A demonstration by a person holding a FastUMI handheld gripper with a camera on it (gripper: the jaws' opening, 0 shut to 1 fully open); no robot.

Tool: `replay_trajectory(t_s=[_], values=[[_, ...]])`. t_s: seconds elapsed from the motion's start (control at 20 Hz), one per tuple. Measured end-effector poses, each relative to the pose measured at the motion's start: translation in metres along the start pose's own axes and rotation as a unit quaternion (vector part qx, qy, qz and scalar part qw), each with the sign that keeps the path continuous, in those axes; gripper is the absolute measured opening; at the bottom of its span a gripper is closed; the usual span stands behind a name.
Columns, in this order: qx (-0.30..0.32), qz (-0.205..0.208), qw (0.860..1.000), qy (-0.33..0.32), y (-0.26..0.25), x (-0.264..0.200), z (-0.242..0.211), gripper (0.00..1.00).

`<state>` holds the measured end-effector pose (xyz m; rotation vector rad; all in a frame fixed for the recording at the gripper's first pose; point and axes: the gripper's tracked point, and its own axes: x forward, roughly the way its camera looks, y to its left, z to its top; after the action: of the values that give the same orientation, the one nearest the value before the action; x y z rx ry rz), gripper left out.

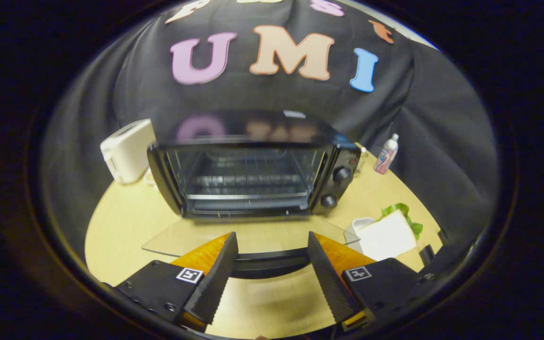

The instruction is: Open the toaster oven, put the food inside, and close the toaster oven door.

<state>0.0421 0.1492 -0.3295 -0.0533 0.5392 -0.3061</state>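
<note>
The oven (248,174) door (253,238) is down. My gripper (270,250) is wide and empty above its handle. The sandwich (387,233) waits on the worktop (121,222).

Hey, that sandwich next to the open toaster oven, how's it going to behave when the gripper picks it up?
The sandwich looks soft, so it would likely squash under firm pressure. Its lettuce sticks out loosely, so layers may slide apart. The gripper is open now, fingers either side of the door handle.
</note>
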Motion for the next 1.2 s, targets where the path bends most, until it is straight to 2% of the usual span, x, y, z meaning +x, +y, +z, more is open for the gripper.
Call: replay_trajectory(t_s=[0.1,0.35,0.6,1.05,1.2], values=[[-0.007,0.007,1.0,0.025,0.011,0.01,-0.018,0.93],[0.02,0.021,0.997,0.073,0.012,0.026,-0.058,0.93],[0.089,0.035,0.993,0.065,0.013,0.033,-0.059,0.92],[0.091,0.033,0.993,0.064,0.012,0.035,-0.059,0.92],[0.081,0.048,0.993,0.073,0.012,0.034,-0.058,0.92]])
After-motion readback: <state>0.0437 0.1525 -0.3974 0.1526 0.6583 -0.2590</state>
